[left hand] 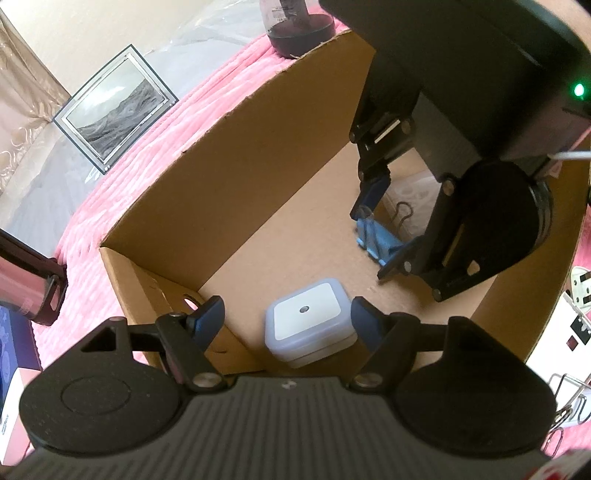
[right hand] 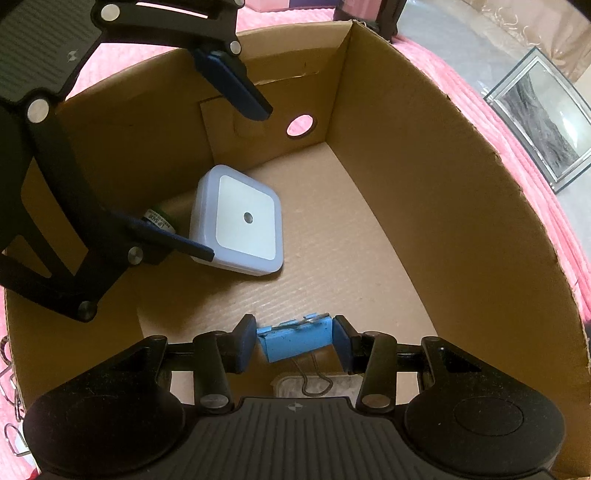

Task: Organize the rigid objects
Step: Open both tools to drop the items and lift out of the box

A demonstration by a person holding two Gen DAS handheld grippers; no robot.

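A cardboard box stands on a pink blanket, and both grippers reach down into it. A white square night light lies flat on the box floor. My left gripper hangs over it, open, with its fingers spread wider than the light. My right gripper is shut on a blue binder clip, held low near the box floor with its wire handles hanging down.
A small green-capped tube lies beside the night light. A clear plastic piece sits under the clip. Outside the box are a silver picture frame, a dark jar, a pink tumbler, a white power strip and wire clips.
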